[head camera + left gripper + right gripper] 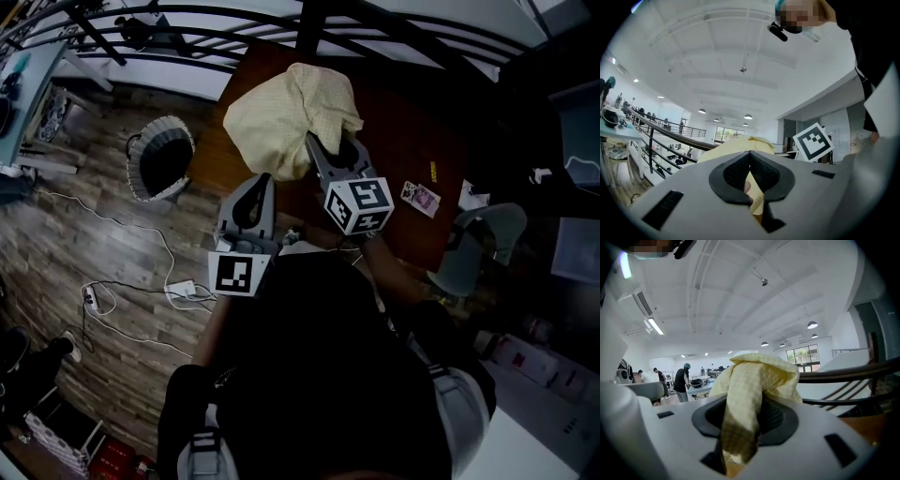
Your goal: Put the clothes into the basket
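A pale yellow checked cloth [286, 112] hangs bunched above the brown table [412, 141]. My right gripper [323, 150] is shut on it. In the right gripper view the cloth [754, 376] spills up and over the right gripper [744, 404] and fills the space between the jaws. My left gripper [261, 183] sits lower, beside the cloth's bottom edge. In the left gripper view the left gripper [750, 153] has its tips together, and the cloth [740, 143] rises just beyond them. The white-rimmed basket [139, 178] stands on the floor at the left.
Cables and a power strip [183, 289] lie on the wooden floor below the basket. Cards [420, 197] lie on the table at the right, with a grey chair [487, 239] beside it. A dark railing [187, 52] runs along the far side.
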`<state>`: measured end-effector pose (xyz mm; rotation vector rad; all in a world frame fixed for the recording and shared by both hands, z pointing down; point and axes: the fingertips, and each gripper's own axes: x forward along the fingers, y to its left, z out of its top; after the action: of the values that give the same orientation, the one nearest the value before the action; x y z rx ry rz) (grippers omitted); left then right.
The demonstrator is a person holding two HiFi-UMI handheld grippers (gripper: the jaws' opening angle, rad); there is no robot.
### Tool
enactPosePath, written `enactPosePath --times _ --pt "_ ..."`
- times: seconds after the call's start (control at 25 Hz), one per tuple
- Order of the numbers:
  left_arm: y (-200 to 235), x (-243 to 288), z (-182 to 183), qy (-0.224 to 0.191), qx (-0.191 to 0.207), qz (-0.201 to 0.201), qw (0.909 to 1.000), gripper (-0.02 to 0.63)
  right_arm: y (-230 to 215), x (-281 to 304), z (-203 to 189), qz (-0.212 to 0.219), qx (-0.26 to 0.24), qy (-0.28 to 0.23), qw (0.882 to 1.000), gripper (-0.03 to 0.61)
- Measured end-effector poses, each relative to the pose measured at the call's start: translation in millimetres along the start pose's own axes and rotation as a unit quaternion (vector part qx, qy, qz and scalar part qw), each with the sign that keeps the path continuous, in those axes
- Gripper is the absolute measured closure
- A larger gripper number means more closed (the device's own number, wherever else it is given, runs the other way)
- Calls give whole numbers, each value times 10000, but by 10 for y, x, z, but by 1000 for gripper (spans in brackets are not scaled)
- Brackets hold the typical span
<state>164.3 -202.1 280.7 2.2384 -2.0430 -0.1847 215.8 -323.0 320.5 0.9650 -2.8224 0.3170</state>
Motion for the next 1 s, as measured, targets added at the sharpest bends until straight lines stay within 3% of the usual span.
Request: enactPosePath --times 0.36,0.68,1.0 --pt "665 -662 139 -92 -43 554 9984 601 1053 322 50 682 -228 76 9974 419" --pt "1471 -1152 123 -120 -99 940 9955 601 1968 833 -149 1156 -319 244 9925 419" --pt "2035 -2083 294 -198 -169 1419 9895 601 3101 868 -257 1619 -522 428 9845 417"
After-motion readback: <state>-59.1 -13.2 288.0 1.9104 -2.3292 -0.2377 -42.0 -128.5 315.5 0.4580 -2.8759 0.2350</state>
